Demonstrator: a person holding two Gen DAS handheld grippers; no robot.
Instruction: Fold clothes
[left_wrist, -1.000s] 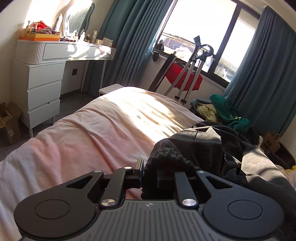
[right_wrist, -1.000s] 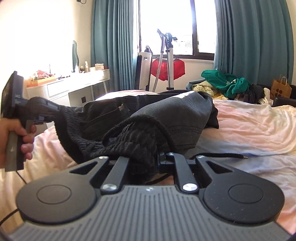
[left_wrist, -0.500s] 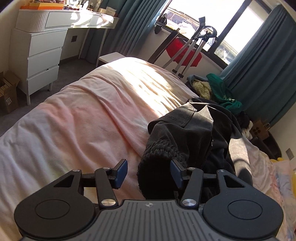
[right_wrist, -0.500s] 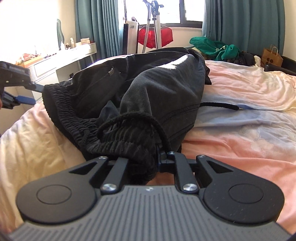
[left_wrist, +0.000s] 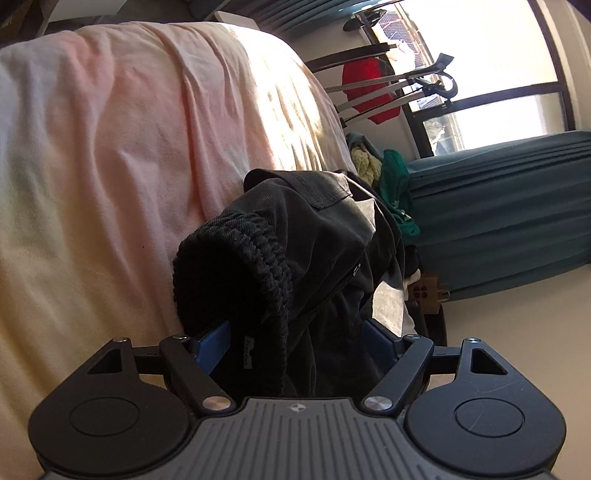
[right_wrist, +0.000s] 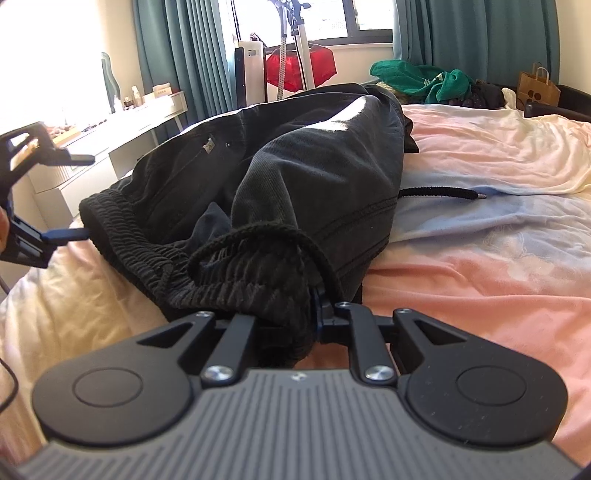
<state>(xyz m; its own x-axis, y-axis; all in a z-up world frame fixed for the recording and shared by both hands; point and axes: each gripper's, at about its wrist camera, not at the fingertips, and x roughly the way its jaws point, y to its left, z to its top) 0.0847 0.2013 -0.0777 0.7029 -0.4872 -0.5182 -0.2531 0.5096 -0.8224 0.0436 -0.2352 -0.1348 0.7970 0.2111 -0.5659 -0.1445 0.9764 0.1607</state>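
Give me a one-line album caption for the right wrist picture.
Right gripper clamps the black pants' elastic waistband on a pink bed; left gripper stands open.

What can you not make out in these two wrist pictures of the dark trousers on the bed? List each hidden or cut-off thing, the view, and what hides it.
- Right gripper, right wrist view: its left finger is buried under the bunched waistband.
- Black trousers, both views: the legs lie behind the heaped cloth, so their length and lay are hidden.
- Left gripper, right wrist view: cut off by the left edge.
- Drawstring: its far part runs under the trousers.
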